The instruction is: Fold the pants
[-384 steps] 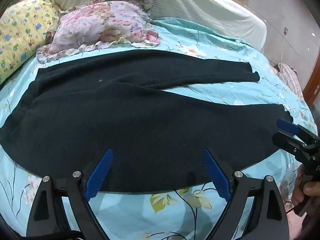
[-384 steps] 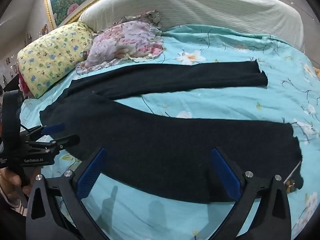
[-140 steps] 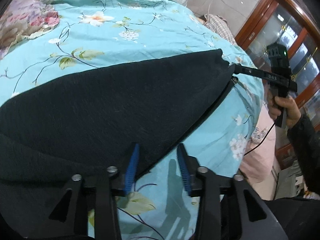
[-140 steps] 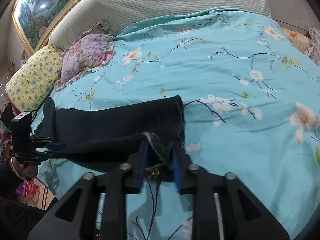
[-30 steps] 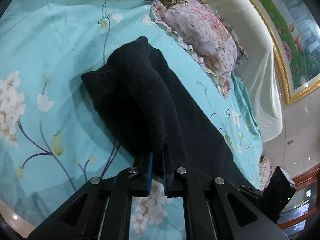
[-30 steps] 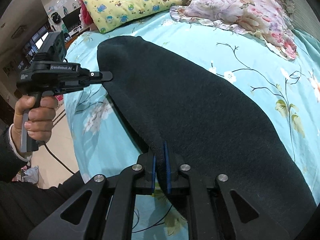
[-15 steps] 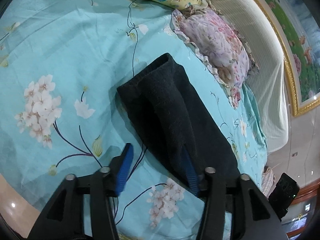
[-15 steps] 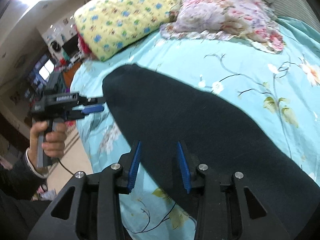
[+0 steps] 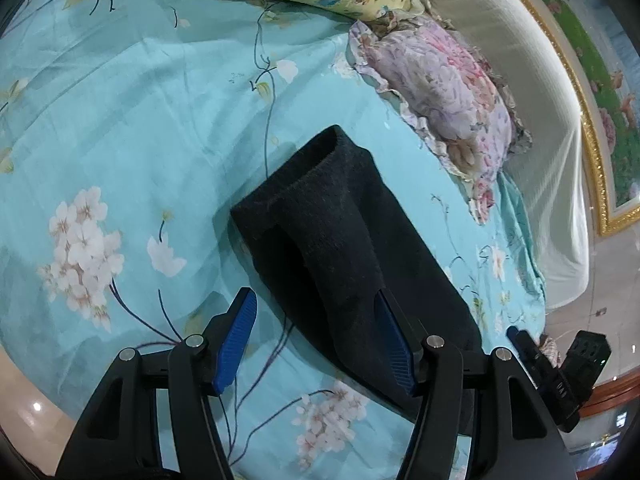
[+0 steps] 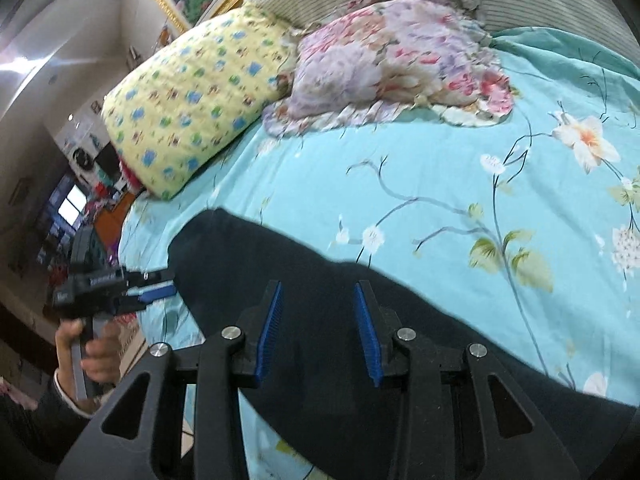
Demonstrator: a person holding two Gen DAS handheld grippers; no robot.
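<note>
Black pants (image 9: 344, 236) folded on bedspread (image 9: 120, 120), left gripper (image 9: 316, 336) and right gripper (image 10: 318, 328) spread above, empty.

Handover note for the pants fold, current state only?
Left tongs: open, empty, over the near edge of the pants.
Right tongs: open, empty, above the dark fabric.
Pants: folded into one long dark strip on the teal bedsheet, clear of the floral pillow and yellow pillow.
Done: strip laid down, nothing gripped.
Left: probably one more fold to shorten the strip; regrip the ends.
</note>
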